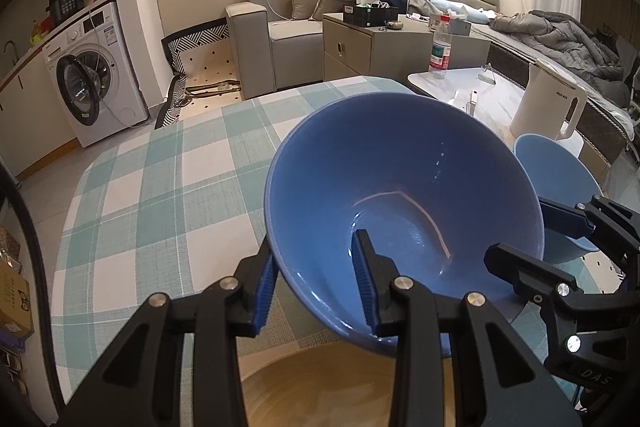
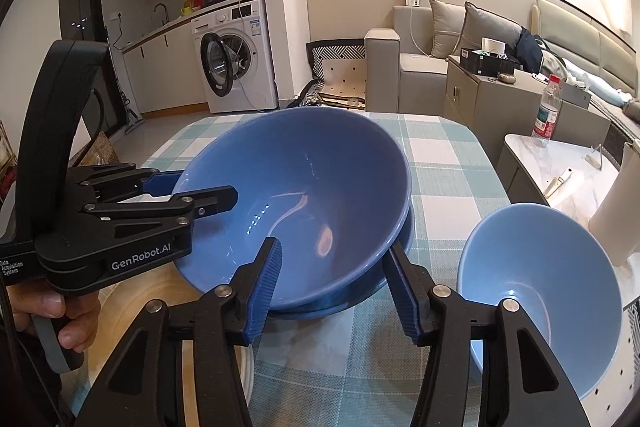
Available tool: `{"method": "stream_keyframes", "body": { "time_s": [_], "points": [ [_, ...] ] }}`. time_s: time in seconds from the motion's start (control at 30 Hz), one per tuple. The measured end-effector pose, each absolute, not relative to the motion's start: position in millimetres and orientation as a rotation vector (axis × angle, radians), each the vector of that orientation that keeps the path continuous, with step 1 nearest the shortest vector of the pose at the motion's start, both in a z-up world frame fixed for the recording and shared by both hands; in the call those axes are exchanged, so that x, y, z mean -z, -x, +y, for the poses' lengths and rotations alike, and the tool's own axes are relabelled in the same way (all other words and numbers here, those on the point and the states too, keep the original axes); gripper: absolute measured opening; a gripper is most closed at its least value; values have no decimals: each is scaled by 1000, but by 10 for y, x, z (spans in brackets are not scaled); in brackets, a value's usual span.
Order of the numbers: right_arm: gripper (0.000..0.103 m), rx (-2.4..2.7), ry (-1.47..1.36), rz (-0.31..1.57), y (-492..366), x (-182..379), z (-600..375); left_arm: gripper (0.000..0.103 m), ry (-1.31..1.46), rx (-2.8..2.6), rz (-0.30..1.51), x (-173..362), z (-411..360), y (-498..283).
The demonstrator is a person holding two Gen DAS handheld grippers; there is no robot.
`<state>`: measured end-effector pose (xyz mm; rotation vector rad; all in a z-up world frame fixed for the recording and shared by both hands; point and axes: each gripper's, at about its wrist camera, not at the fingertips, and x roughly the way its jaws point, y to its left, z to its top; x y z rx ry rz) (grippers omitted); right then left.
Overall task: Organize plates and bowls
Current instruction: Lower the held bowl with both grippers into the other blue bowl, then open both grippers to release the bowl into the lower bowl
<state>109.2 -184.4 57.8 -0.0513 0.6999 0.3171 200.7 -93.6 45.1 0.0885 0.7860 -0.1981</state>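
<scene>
Left tool (image 1: 316,287) grips blue bowl (image 1: 400,195); right tool (image 2: 336,291) straddles rim.

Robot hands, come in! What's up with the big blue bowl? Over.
Left gripper clamped on rim of big blue bowl. Right gripper open, straddling rim. Small bowl alongside.

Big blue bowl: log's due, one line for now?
left tongs: gripping big blue bowl rim | right tongs: open astride rim | small bowl: beside

— What covers the tabletop (image 2: 444,163)?
— A green-and-white checked cloth (image 1: 160,187).
— And what rests on it?
— A tan round plate (image 2: 132,291) at the near edge, a dark blue dish (image 2: 404,227) beside it, and a light blue bowl (image 2: 540,287) further right.
</scene>
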Motion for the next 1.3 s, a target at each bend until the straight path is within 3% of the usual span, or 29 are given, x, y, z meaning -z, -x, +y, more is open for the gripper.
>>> {"method": "stream_keyframes", "body": {
  "time_s": [0.27, 0.37, 1.07, 1.3],
  "points": [
    [58, -316, 43, 712, -1122, -554, -1875, 34, -103, 200, 806, -404, -967, -2040],
    [65, -331, 30, 721, -1133, -536, -1887, 34, -110, 199, 809, -394, -988, -2053],
    [79, -380, 8, 732, -1114, -497, -1822, 42, -107, 207, 849, -305, -978, -2037],
    [85, -377, 17, 740, -1124, -487, -1804, 54, -133, 219, 853, -292, -1038, -1998]
  ]
}}
